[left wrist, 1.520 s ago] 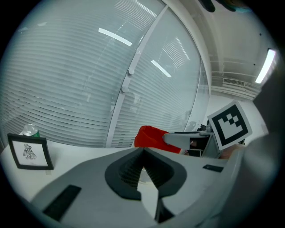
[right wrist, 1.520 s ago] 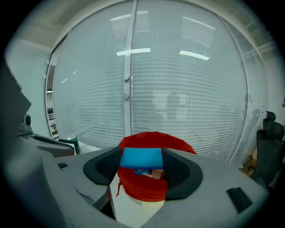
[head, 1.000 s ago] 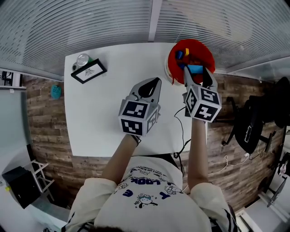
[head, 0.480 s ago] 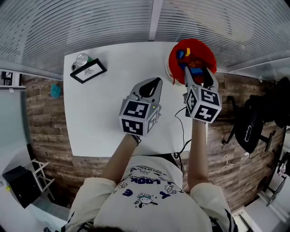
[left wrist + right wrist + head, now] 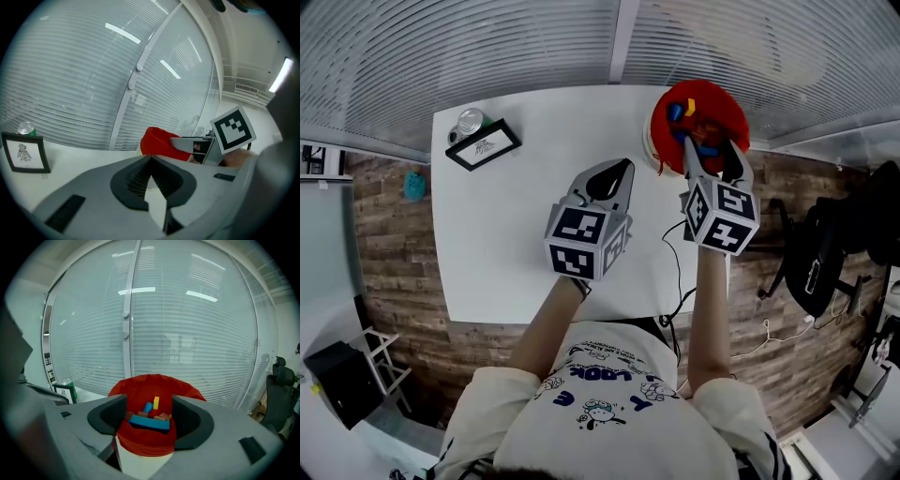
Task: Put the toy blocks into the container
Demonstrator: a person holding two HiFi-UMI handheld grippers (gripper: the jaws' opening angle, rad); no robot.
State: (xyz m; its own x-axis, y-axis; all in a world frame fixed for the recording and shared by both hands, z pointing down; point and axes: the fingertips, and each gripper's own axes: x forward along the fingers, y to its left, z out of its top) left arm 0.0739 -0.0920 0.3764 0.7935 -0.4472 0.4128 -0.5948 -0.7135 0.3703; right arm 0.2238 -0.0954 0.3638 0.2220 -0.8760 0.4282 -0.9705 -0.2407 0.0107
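- With right gripper [image 5: 710, 153] spread, empty, above container [image 5: 154, 383], and toy blocks [image 5: 149, 423] seemingly all inside: could clip the rim on withdrawal and tip it.
- With left gripper [image 5: 150, 164] pressed together, pinching nothing: little risk.

A framed picture [image 5: 484, 146] stands beside a green drinks can [image 5: 471, 123] at a white table's [image 5: 487, 246] corner, before window blinds [image 5: 487, 47].
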